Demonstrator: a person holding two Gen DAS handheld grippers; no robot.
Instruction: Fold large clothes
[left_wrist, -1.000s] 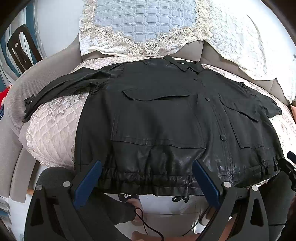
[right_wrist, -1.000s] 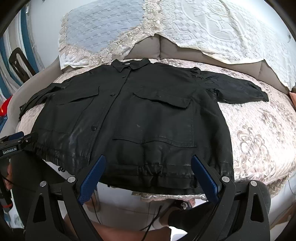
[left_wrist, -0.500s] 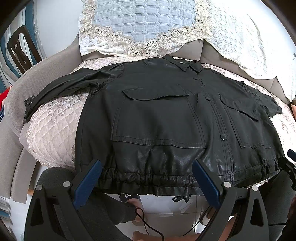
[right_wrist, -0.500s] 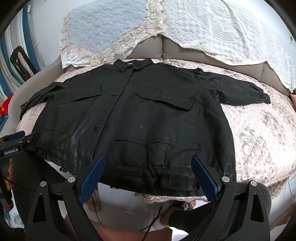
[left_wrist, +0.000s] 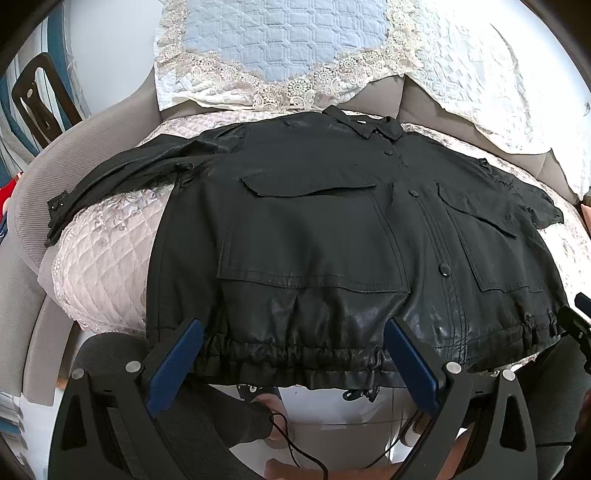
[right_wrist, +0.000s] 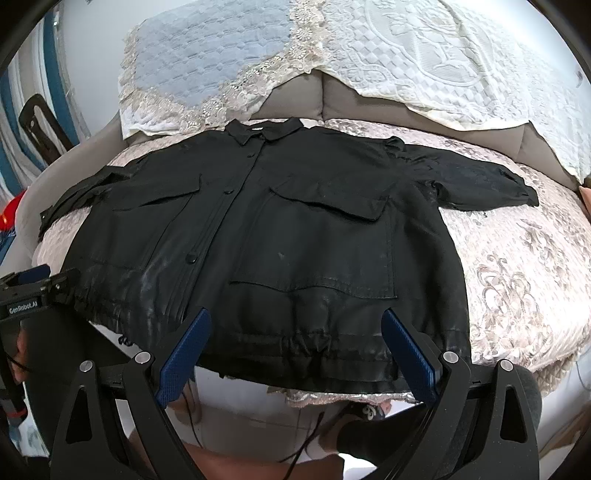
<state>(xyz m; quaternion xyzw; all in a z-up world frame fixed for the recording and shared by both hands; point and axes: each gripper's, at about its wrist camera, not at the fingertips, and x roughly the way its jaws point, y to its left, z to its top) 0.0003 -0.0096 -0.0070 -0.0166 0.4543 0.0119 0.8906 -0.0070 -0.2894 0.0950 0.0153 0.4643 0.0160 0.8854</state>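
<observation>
While the black jacket (left_wrist: 332, 236) lies spread front-up on the quilted sofa seat (right_wrist: 517, 266), my left claw (left_wrist: 293, 363) and right claw (right_wrist: 295, 354) hover wide open, empty, at its hem

Both wrist cameras look forward from just off the sofa's (left_wrist: 33, 206) front edge, close over the jacket's (left_wrist: 314, 229) hem. The left view sits toward the jacket's left half, the right toward its right; both share the whole jacket (right_wrist: 295, 221).
</observation>
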